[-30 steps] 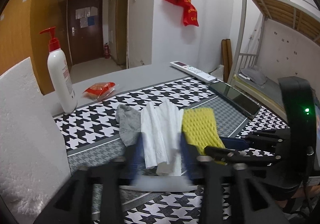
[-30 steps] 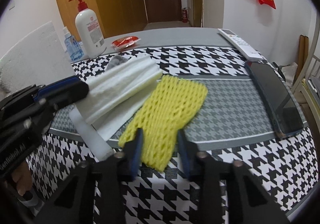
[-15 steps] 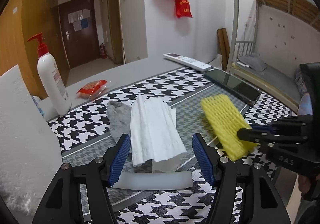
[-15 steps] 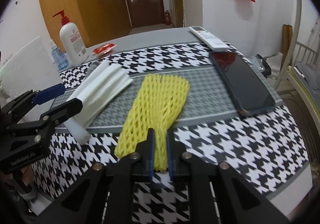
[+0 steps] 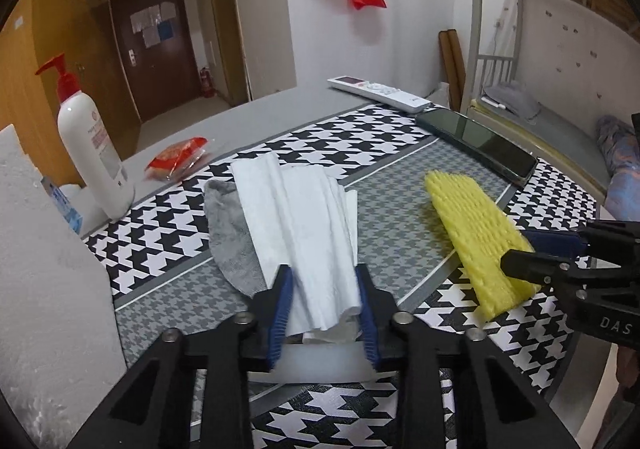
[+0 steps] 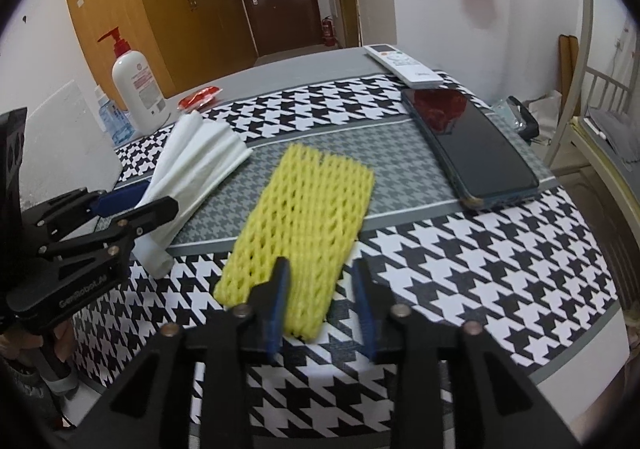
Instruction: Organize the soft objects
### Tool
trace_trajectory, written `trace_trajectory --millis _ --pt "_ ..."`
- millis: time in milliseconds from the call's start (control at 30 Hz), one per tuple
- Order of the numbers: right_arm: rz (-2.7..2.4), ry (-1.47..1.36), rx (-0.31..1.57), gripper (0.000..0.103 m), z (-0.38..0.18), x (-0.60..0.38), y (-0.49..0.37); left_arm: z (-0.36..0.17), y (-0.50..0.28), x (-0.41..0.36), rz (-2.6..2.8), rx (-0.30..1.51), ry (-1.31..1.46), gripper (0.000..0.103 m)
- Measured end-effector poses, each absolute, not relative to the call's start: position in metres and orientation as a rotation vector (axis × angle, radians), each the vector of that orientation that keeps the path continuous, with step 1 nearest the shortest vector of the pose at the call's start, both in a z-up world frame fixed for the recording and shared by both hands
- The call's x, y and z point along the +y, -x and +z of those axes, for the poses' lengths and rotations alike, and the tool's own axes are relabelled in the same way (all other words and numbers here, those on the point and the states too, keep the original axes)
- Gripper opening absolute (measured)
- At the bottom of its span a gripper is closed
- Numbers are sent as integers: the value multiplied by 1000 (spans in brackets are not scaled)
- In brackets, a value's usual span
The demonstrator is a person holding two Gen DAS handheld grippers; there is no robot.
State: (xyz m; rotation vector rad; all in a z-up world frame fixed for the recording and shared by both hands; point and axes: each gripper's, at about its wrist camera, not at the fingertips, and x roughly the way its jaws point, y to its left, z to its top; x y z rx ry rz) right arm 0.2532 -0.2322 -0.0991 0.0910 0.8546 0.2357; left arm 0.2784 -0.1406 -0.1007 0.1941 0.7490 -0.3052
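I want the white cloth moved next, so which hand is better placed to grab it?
Left: the left hand-held gripper already straddles the white cloth; the right hand-held gripper is at the yellow net.

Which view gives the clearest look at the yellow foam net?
The right wrist view: the yellow foam net lies centred, its mesh sharp and nearly its whole length visible, near end between the right claw fingers. The left wrist view shows it off to the side, slightly blurred, partly behind that claw.
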Motion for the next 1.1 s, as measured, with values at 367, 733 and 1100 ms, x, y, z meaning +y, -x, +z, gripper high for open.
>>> trace_trajectory --millis 367,733,1100 --pt "226 -102 825 53 -89 -235 -248 -91 -274 -133 -358 710 -131 3" --pt "264 -58 821 54 -84 -215 -251 -58 -256 -110 -369 561 -17 3" --pt "258 -6 874 54 -95 -200 -267 -61 -257 -105 -354 567 -10 3"
